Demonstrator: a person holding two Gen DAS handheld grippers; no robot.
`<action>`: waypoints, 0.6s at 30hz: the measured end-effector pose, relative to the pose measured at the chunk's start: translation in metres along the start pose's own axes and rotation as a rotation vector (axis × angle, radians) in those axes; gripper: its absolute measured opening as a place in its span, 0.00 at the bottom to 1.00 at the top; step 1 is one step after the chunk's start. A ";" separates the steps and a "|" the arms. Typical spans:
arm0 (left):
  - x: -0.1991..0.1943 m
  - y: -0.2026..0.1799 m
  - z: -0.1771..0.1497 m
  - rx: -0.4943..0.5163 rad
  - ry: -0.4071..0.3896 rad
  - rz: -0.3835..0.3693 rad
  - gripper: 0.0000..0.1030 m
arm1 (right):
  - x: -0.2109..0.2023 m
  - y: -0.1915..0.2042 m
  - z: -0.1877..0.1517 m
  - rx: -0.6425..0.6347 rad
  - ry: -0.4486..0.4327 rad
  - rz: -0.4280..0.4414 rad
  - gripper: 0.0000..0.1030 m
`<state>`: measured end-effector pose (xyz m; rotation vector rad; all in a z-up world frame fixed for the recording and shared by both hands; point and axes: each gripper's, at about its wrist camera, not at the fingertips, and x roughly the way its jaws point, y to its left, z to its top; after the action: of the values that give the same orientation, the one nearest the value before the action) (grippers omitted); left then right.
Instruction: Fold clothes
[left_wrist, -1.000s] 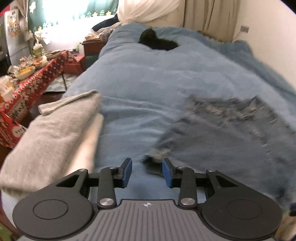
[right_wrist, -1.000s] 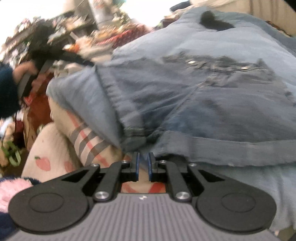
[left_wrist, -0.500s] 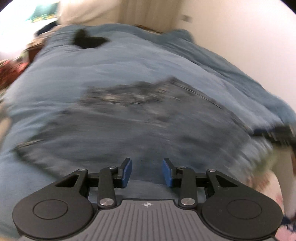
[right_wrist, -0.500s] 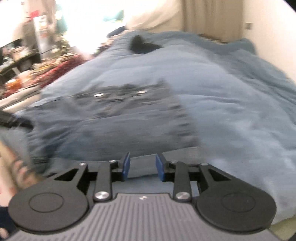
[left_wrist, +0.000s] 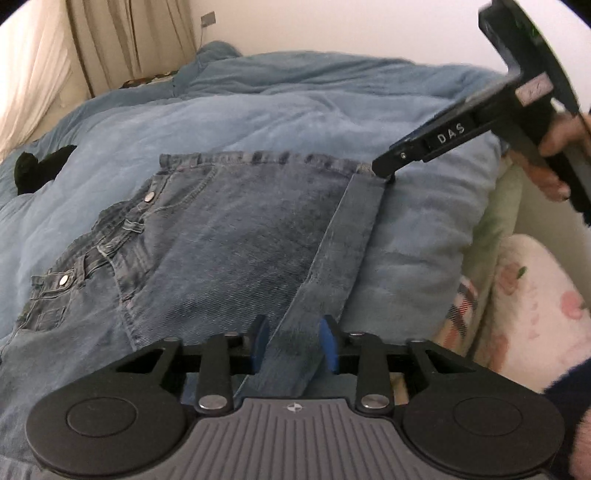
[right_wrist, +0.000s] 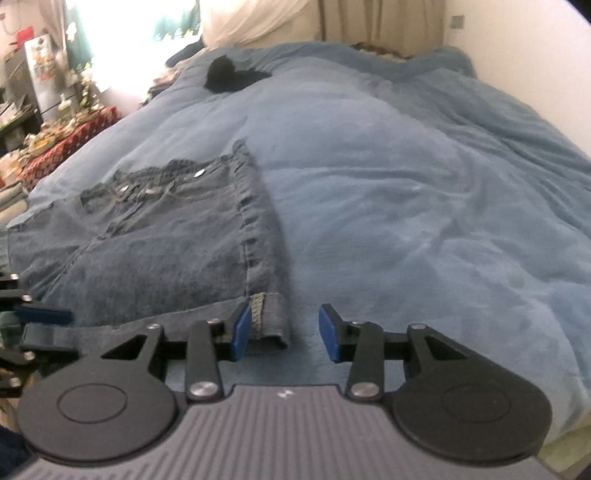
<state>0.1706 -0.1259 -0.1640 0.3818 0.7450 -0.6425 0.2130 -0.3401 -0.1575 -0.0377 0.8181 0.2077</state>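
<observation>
Left gripper (left_wrist: 293, 341) closing around the denim shorts' (left_wrist: 229, 236) hem, pads apart; right gripper (right_wrist: 284, 328) opening, released.

Left tongs (left_wrist: 293, 345) angled down, jaws just been closing w/ cloth strip between the blue pads; right tongs (right_wrist: 284, 334) angled down too, jaws just been opening, pads apart; person's hand (left_wrist: 554, 155) grips the handle
</observation>
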 end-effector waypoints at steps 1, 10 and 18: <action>0.004 -0.002 0.000 0.000 0.006 0.004 0.26 | 0.005 0.001 -0.001 -0.003 0.011 0.004 0.41; 0.010 -0.015 -0.007 0.070 0.023 0.036 0.33 | 0.038 0.004 -0.011 -0.016 0.081 0.024 0.37; -0.025 0.001 -0.022 -0.057 0.018 0.083 0.35 | 0.035 0.014 -0.013 -0.079 0.050 -0.011 0.40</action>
<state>0.1460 -0.1039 -0.1607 0.3644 0.7591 -0.5393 0.2242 -0.3220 -0.1916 -0.1219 0.8589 0.2290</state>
